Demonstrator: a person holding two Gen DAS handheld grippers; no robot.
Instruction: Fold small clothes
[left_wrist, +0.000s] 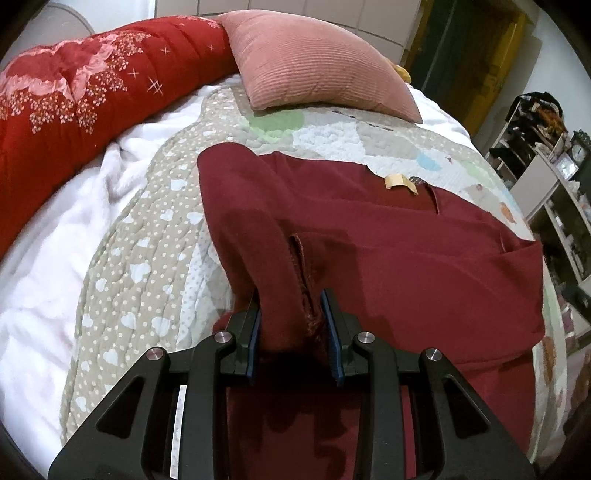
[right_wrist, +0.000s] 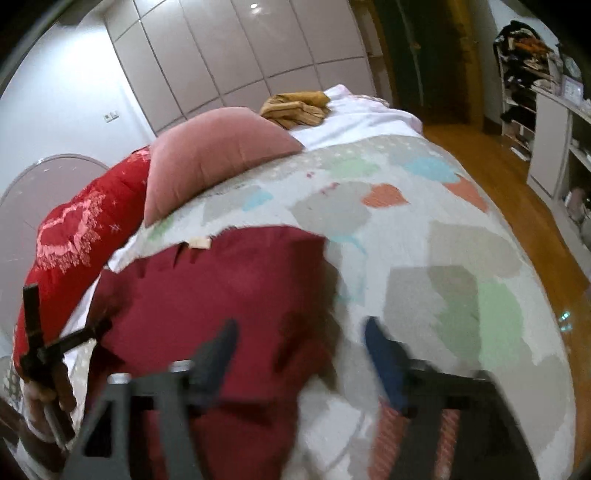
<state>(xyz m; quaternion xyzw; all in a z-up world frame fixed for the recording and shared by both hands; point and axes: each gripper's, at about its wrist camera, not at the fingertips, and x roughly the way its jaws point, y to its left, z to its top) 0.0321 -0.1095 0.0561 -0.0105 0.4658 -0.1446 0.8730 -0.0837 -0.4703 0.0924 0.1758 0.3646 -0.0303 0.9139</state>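
Observation:
A dark red garment (left_wrist: 388, 251) lies spread on the patchwork quilt (left_wrist: 147, 229), with a tan label (left_wrist: 400, 182) at its far edge. My left gripper (left_wrist: 291, 310) is shut on a bunched fold of its near left edge, which rises a little off the bed between the blue pads (left_wrist: 255, 332). In the blurred right wrist view the same garment (right_wrist: 221, 280) covers the lower left. My right gripper (right_wrist: 299, 339) stands open over the garment's right edge, and its fingers (right_wrist: 380, 350) press on nothing. A hand (right_wrist: 40, 402) holds the left tool at the far left.
A pink corduroy pillow (left_wrist: 314, 62) and a red flowered duvet (left_wrist: 74, 96) lie at the far side of the bed, with a white blanket (left_wrist: 37, 266) to the left. A yellow-brown folded cloth (right_wrist: 295, 105) sits behind the pillow. Wooden floor (right_wrist: 498, 184) and cluttered shelves (right_wrist: 535, 103) are to the right.

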